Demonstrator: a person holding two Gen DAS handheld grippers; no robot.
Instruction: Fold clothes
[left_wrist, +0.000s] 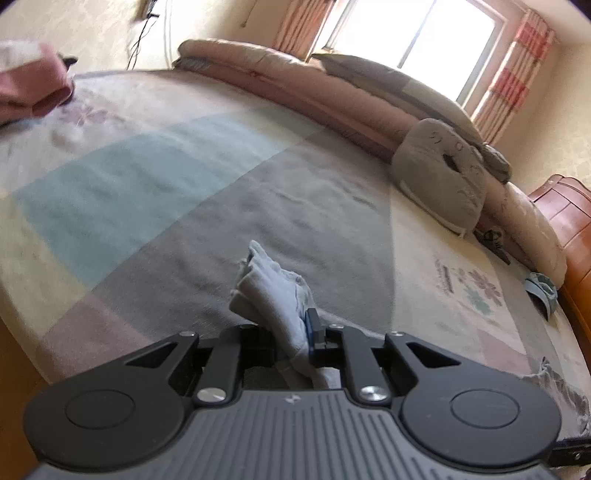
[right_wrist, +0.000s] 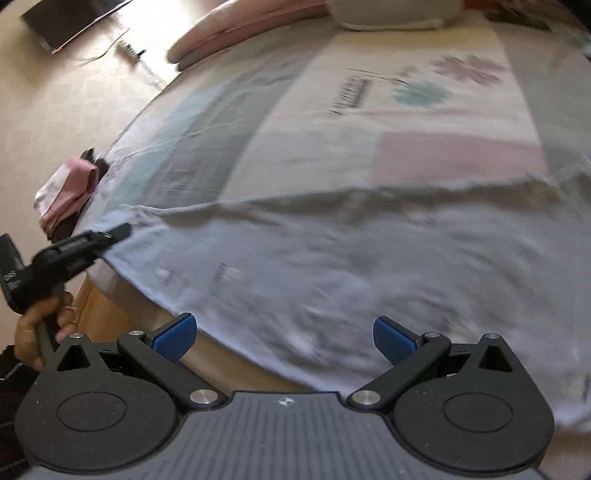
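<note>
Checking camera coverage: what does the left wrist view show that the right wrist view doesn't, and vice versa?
Left wrist only: the left hand-held gripper shut on a bunched bit of white shirt, plus the window, curtains and a grey pillow.

Right wrist only: the right hand-held gripper open above the near edge of the shirt, which lies spread flat, the person's hand on the other tool's handle, and a dark screen on the floor.

Both: the shirt, the patterned bedspread and the pink folded clothes.
</note>
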